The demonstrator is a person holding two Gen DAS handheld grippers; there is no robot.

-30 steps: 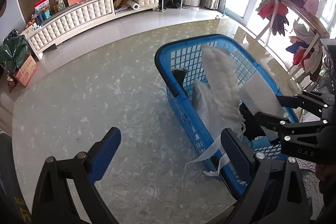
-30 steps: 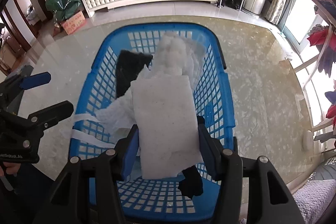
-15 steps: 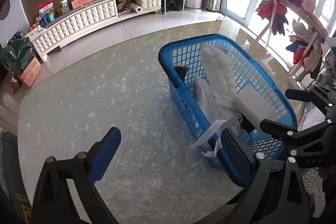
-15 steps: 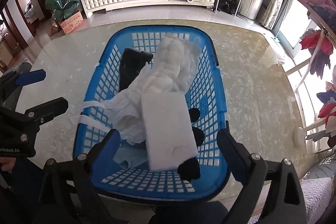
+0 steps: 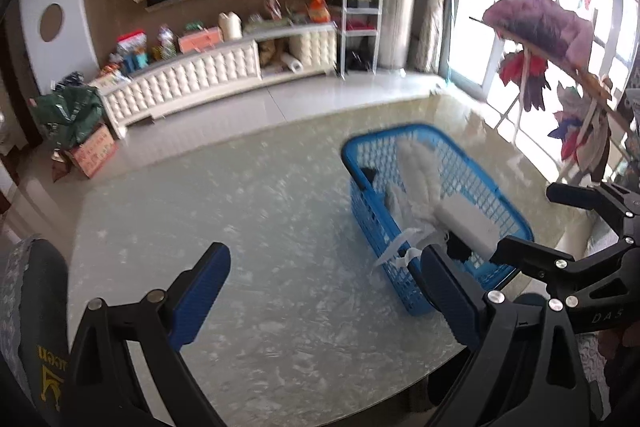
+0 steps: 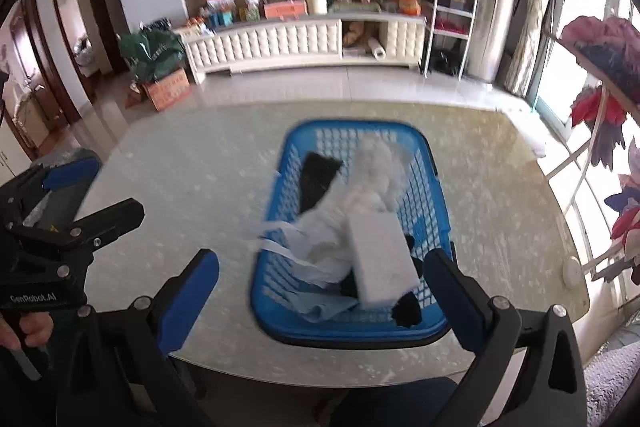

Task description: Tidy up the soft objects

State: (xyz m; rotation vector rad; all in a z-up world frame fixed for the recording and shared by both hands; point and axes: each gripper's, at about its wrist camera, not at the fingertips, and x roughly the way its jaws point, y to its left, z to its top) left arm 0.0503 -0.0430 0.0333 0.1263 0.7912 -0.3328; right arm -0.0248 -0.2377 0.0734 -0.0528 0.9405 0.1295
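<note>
A blue plastic basket (image 6: pixel 436 195) stands on the marble table (image 6: pixel 192 195); it also shows in the left wrist view (image 5: pixel 480 171). In it lie a white foam block (image 6: pixel 380 259), a fluffy white piece (image 6: pixel 378 163), white cloth with loose strips (image 6: pixel 320 239) and black cloth (image 6: pixel 318 175). The foam block shows in the left wrist view (image 5: pixel 468 221). My right gripper (image 6: pixel 320 291) is open and empty, held back above the basket's near end. My left gripper (image 5: pixel 324 287) is open and empty over bare table, left of the basket.
A white padded cabinet (image 6: pixel 280 43) with clutter runs along the far wall. A metal shelf (image 6: pixel 452 19) stands beside it. A rack of hanging clothes (image 6: pixel 600 83) is at the right. A green bag and a carton (image 6: pixel 160 71) sit on the floor.
My right gripper opened and let the white foam block drop into the basket. Both grippers then pulled back and up, away from the basket.
</note>
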